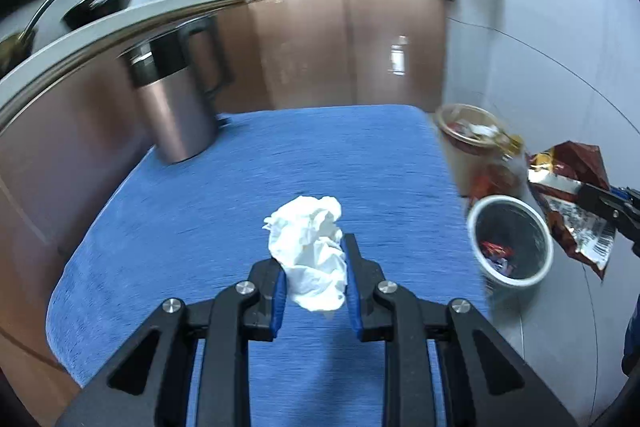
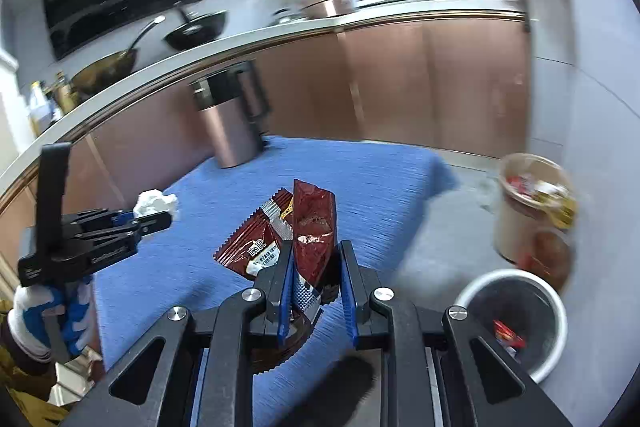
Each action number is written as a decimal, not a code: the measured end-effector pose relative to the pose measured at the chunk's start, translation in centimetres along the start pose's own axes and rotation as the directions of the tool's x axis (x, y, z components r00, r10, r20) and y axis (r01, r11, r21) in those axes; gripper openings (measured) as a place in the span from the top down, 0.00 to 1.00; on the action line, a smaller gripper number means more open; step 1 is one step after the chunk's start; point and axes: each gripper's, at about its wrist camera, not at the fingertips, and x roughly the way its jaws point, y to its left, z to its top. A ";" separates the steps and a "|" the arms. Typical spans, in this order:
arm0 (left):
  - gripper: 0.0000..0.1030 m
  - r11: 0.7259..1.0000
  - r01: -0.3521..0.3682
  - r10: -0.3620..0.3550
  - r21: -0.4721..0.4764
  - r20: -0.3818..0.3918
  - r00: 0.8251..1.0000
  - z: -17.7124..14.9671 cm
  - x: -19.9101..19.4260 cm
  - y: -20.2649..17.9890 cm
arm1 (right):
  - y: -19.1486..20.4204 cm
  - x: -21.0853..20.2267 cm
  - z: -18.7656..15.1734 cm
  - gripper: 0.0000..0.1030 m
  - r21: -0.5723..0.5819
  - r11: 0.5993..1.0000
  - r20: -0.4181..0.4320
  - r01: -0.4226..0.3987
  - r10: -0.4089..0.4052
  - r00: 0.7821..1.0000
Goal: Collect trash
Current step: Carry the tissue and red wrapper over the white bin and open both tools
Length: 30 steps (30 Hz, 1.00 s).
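My left gripper (image 1: 316, 259) is shut on a crumpled white tissue (image 1: 310, 247) and holds it above the blue cloth table (image 1: 200, 207). It also shows in the right wrist view (image 2: 158, 219) at the left, with the tissue (image 2: 154, 203) in its jaws. My right gripper (image 2: 316, 267) is shut on a dark red snack wrapper (image 2: 312, 227), held over the table's right part. In the left wrist view the right gripper (image 1: 600, 203) holds the wrapper (image 1: 568, 195) at the right edge, beside a small round bin (image 1: 512, 239) on the floor. The bin (image 2: 516, 323) holds some wrappers.
A metal kettle (image 1: 176, 99) stands at the table's far left corner. A taller beige bin (image 1: 472, 151) full of trash stands on the floor beyond the small bin. Brown kitchen cabinets (image 1: 340, 47) and a cluttered counter run behind the table.
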 end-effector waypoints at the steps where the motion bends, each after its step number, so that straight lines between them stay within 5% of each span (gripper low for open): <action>1: 0.77 1.000 0.015 -0.015 0.016 -0.001 1.000 0.2 0.0 -1.0 | -0.6 -0.5 -0.4 0.81 0.010 1.000 0.001 0.017 -0.017 1.000; 12: 0.77 0.976 0.064 -0.066 0.210 0.003 0.998 0.3 -1.0 -9.2 | -6.2 -2.5 -5.0 0.81 0.110 0.985 -0.042 0.135 -0.131 0.990; 30: 0.77 0.926 0.180 -0.165 0.332 -0.072 0.984 1.4 2.9 -16.5 | -11.5 -0.2 -9.2 0.81 0.226 0.949 -0.157 0.221 -0.189 0.969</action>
